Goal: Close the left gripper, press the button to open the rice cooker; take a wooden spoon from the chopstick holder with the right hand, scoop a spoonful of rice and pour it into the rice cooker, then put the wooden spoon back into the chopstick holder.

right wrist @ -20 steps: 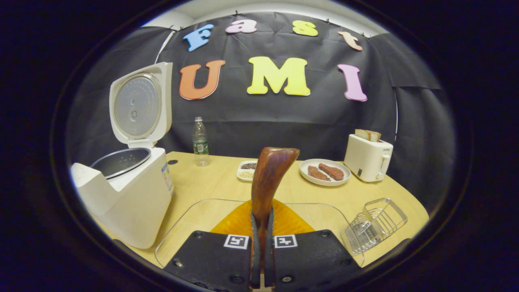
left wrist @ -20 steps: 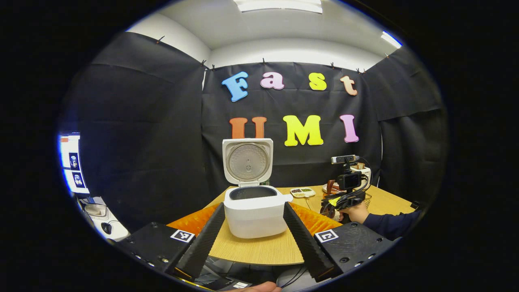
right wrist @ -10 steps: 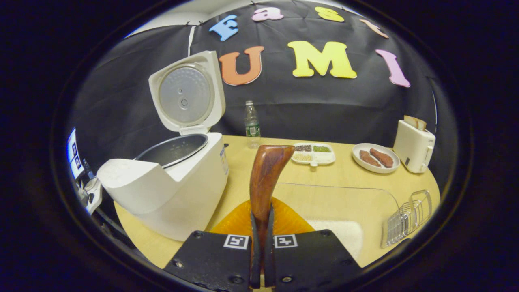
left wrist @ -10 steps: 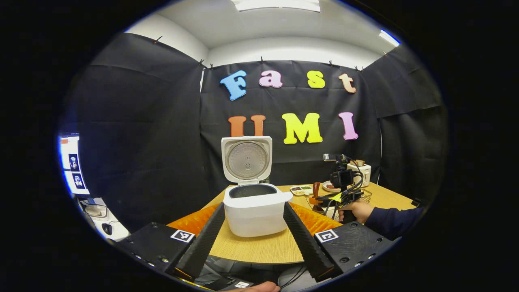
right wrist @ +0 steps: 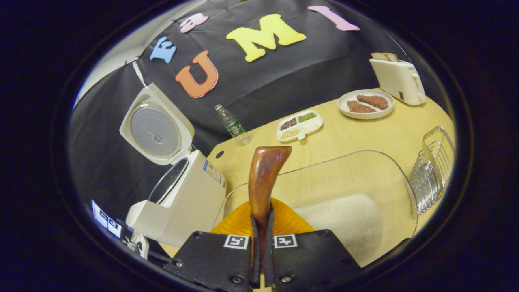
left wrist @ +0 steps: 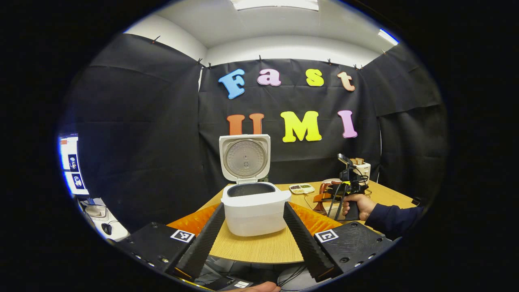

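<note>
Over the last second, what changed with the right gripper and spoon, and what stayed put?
The right gripper, shut on the wooden spoon, rolled and swung toward the rice in the clear tray; the left gripper view shows it tipping down. The left gripper stayed open before the rice cooker, whose lid stayed up.

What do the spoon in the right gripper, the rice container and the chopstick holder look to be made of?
Spoon: polished reddish-brown wood, going by its streaky grain and soft sheen. Rice container: clear, glossy, probably plastic; the table shows through its wall. Chopstick holder: shiny metal wire, an open grid with bright glints.
</note>
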